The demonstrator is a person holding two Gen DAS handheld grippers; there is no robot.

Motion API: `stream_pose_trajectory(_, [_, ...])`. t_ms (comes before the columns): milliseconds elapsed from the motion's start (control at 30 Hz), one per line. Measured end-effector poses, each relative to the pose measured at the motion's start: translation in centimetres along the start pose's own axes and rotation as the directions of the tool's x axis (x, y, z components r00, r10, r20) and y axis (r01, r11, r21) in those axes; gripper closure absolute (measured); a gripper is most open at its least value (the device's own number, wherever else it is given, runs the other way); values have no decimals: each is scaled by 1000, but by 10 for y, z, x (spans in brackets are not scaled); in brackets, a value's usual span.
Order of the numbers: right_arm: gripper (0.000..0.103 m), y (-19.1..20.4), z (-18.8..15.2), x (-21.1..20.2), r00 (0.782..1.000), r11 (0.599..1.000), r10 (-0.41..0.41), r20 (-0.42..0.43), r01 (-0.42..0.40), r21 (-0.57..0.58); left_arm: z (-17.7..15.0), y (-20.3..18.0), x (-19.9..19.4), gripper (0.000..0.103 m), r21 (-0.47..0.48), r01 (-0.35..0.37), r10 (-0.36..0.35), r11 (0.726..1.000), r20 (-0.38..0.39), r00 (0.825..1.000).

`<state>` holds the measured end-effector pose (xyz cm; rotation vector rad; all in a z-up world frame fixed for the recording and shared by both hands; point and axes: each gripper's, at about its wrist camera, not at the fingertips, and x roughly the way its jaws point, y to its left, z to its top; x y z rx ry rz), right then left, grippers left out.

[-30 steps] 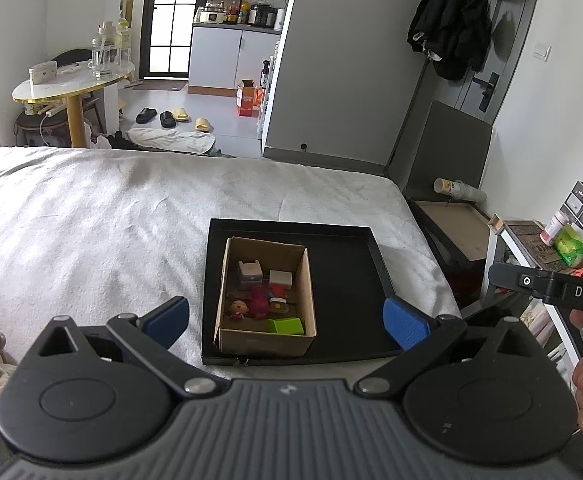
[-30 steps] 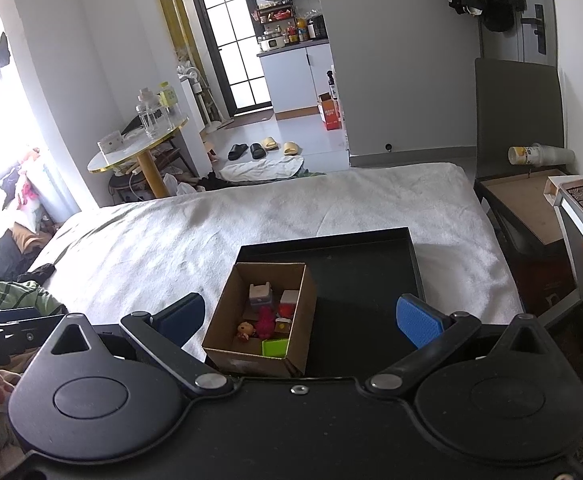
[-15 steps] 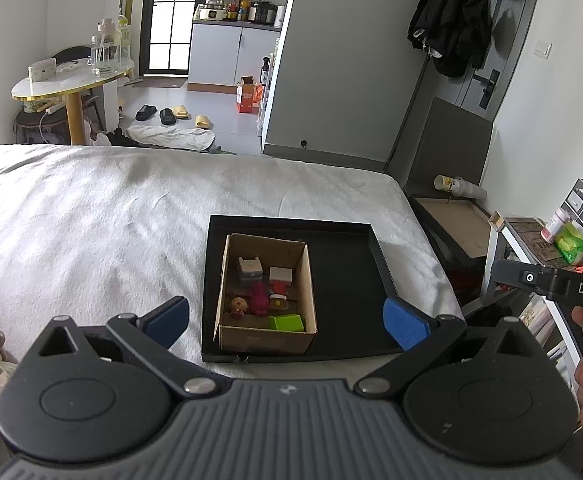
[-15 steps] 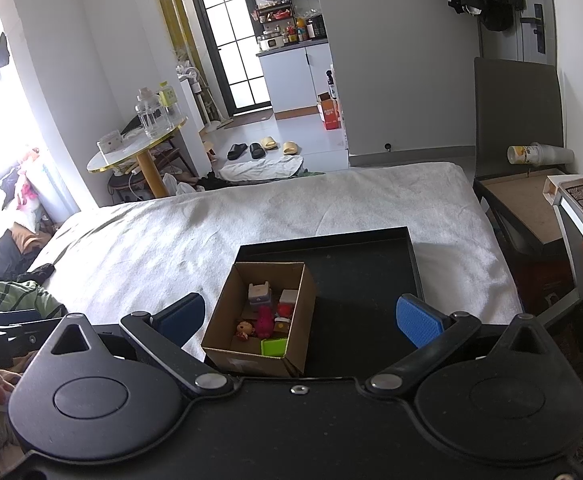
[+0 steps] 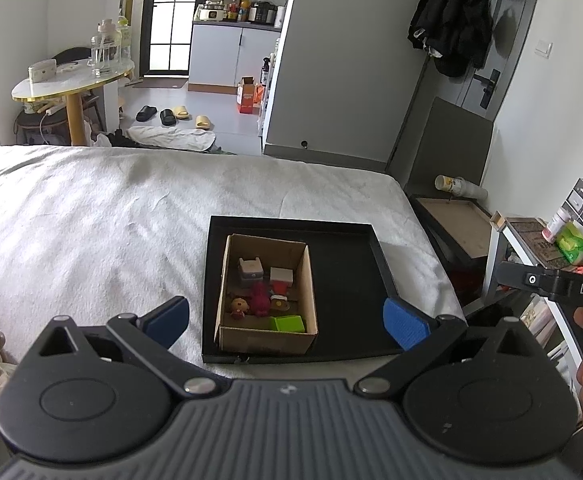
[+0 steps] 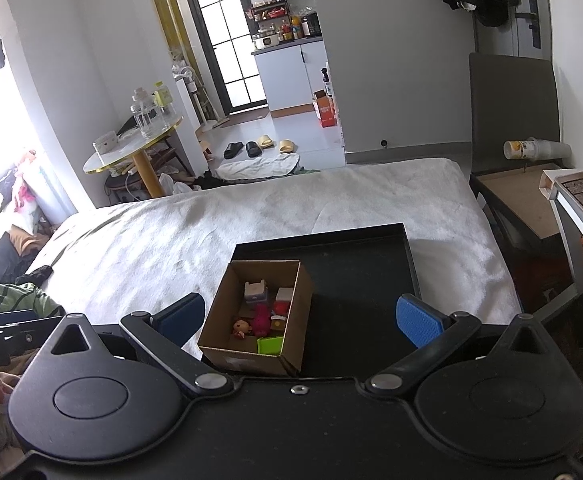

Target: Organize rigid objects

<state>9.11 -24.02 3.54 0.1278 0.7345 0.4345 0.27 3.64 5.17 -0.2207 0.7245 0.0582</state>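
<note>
Both claws, left claw [image 5: 286,319] and right claw [image 6: 300,319], hang wide and empty just short of the cardboard box [image 5: 266,339] of small toys [image 5: 258,298], dead ahead on the black tray [image 5: 347,280].

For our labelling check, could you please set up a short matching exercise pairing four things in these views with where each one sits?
Things:
1. cardboard box
2. black tray
3. green block
4. slippers

Places:
A. on the floor past the bed
B. inside the box, near corner
C. on the white bedspread
D. in the tray's left part

Pairs: 1-D, 2-C, 3-B, 4-A
</note>
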Motion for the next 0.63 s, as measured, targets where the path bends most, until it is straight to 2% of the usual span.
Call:
stream_pose_trajectory(467, [0,-6,-4,8,999,1000,-23,-37,23,1,-4,-2,9,0,17,-8,8,1000,-10,1000])
stream_pose_trajectory(633, [0,-8,-4,7,999,999,-36,-12,36,9,-2,1,9,0,13,20,-20,1000,7,1000])
